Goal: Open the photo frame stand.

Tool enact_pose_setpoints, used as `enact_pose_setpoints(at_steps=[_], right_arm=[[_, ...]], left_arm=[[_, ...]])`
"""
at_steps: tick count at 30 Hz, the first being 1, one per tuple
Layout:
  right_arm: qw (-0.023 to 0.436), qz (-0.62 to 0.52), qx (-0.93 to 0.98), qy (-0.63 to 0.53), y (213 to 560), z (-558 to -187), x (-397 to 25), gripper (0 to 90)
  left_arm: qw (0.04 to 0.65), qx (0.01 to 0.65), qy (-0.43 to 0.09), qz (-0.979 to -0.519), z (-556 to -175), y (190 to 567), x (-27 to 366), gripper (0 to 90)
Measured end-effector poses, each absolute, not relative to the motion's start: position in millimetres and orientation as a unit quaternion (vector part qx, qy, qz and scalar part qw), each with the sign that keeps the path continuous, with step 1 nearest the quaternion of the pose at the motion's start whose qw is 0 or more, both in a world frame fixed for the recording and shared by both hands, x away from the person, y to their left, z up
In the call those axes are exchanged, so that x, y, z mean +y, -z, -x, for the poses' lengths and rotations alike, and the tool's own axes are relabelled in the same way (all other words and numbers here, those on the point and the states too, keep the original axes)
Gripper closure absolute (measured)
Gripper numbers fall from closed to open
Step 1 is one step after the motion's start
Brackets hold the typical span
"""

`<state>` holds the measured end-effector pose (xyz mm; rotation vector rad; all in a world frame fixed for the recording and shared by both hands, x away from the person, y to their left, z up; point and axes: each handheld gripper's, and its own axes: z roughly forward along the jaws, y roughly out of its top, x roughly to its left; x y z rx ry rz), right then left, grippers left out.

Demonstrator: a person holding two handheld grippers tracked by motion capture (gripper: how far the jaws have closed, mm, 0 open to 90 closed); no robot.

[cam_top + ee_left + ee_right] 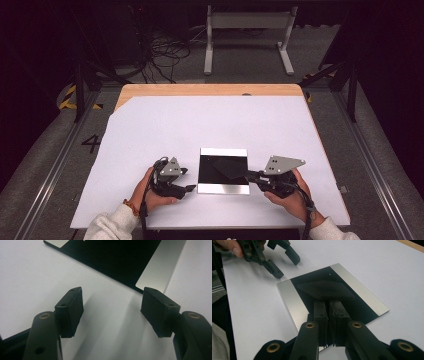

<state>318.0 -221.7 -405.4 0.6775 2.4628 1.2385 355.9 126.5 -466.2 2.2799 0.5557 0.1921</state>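
Observation:
A black plate with a silver strip along its far and near edges lies flat on the white sheet. On it rests a thin matte black sheet, folded to a pointed shape. My right gripper is at the plate's right edge. In the right gripper view its jaws stand pressed together on the near corner of that black sheet. My left gripper sits just left of the plate, open, with bare white surface between its pads. The plate's corner lies beyond them.
The white sheet covers a wooden table. A grey metal frame and loose cables are on the floor behind. Floor rails run along both sides of the table.

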Motion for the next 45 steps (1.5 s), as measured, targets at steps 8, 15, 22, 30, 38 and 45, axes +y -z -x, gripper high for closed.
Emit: enact_pose_setpoints(at_steps=[8,15,22,30,38,45], right_arm=[[0.152,-0.233,0.859,-0.43,406.2,-317.7,-221.8,83.7],[0.151,-0.23,0.86,-0.43,406.1,-317.4,-221.2,81.0],[0.144,-0.232,0.859,-0.433,406.0,-318.1,-221.8,74.7],[0.129,-0.244,0.854,-0.44,407.4,-317.5,-225.8,60.3],[0.098,-0.258,0.851,-0.448,410.8,-319.8,-228.2,48.0],[0.077,-0.278,0.835,-0.468,407.7,-325.0,-232.6,45.1]], left_arm=[[0.383,0.217,-0.074,-0.895,-356.6,465.9,125.9,35.0],[0.387,0.213,-0.081,-0.893,-356.0,463.7,126.2,36.2],[0.389,0.216,-0.081,-0.892,-357.8,463.5,126.4,36.0],[0.383,0.216,-0.085,-0.894,-354.7,463.0,125.3,35.1],[0.378,0.215,-0.089,-0.896,-351.5,463.2,125.6,34.4],[0.374,0.216,-0.093,-0.897,-352.0,464.6,123.9,34.9]])
